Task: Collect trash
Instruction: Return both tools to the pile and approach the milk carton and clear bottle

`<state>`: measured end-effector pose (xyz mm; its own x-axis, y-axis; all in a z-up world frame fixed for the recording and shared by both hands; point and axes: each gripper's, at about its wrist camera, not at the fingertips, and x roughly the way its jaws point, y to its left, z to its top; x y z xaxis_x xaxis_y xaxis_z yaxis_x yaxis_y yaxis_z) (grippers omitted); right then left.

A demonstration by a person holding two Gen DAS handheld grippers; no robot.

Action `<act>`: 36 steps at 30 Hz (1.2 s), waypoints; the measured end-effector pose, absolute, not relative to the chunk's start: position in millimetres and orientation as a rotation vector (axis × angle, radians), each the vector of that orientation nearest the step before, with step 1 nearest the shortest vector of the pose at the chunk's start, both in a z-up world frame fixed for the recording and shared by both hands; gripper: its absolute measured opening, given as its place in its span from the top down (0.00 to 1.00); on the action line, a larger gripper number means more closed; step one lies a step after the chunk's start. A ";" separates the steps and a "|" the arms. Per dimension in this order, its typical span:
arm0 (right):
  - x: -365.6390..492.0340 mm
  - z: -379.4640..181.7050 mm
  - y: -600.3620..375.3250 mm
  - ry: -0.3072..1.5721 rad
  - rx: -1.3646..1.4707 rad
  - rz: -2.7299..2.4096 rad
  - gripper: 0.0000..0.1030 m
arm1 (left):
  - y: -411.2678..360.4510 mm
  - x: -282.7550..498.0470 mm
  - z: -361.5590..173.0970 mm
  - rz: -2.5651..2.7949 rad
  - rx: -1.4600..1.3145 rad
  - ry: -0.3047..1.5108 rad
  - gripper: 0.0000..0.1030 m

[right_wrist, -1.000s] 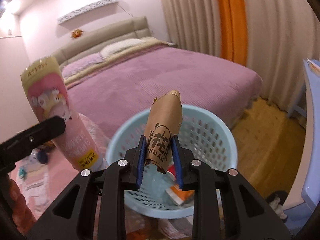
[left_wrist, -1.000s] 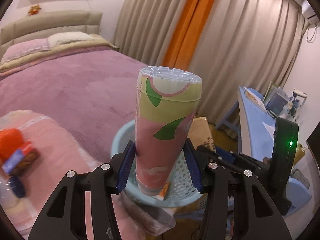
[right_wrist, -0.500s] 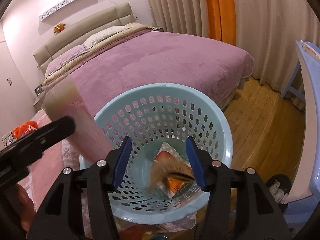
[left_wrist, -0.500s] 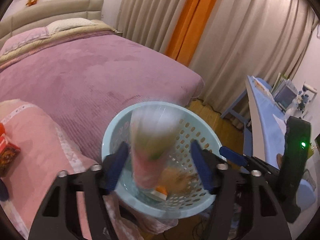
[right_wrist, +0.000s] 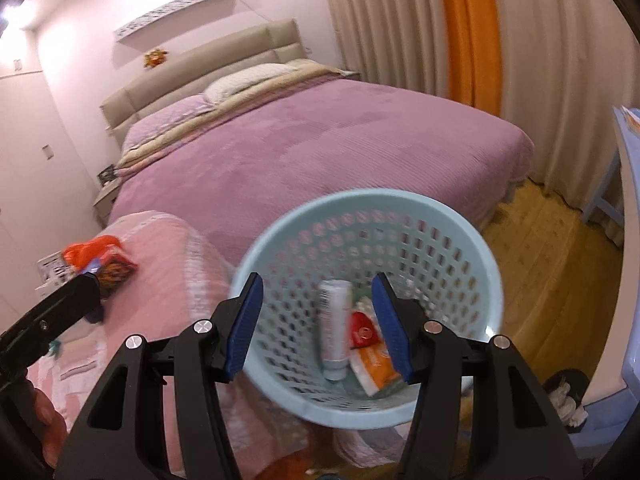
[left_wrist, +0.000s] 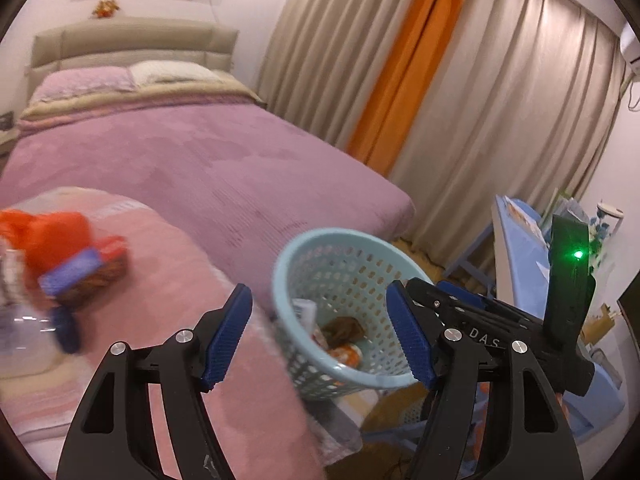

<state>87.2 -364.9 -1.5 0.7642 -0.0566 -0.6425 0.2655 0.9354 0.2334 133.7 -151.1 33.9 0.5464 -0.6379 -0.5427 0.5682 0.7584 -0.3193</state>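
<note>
Both my grippers are empty with their jaws spread wide, so I judge I am between drops: the next step is to fetch more rubbish. My right gripper (right_wrist: 318,328) hangs just above the pale blue basket (right_wrist: 494,280), which stands on the floor at the corner of the purple bed (right_wrist: 320,152); inside it I see a white tube (right_wrist: 334,332) lying beside an orange-and-white packet (right_wrist: 374,360), and from the left view a crumpled brown wrapper (left_wrist: 342,328) at the bottom. My left gripper (left_wrist: 320,340) points past the basket's near rim, with the pink blanket (left_wrist: 160,240) under its left finger. What is left to collect sits well to the left of both tools: an orange bag (left_wrist: 48,236) on a dark snack packet (left_wrist: 92,280), blurred, and what looks like a clear plastic bottle (left_wrist: 28,336) at the picture's edge. The next move calls for swinging my left gripper across to that pile, keeping the jaws wide, and closing on one piece squarely, since soft wrappers may slip.
</note>
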 end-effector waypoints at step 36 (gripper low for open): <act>142.7 -7.0 -149.1 0.724 0.061 0.171 0.42 | 94.9 176.3 8.5 -0.113 -0.163 0.722 0.40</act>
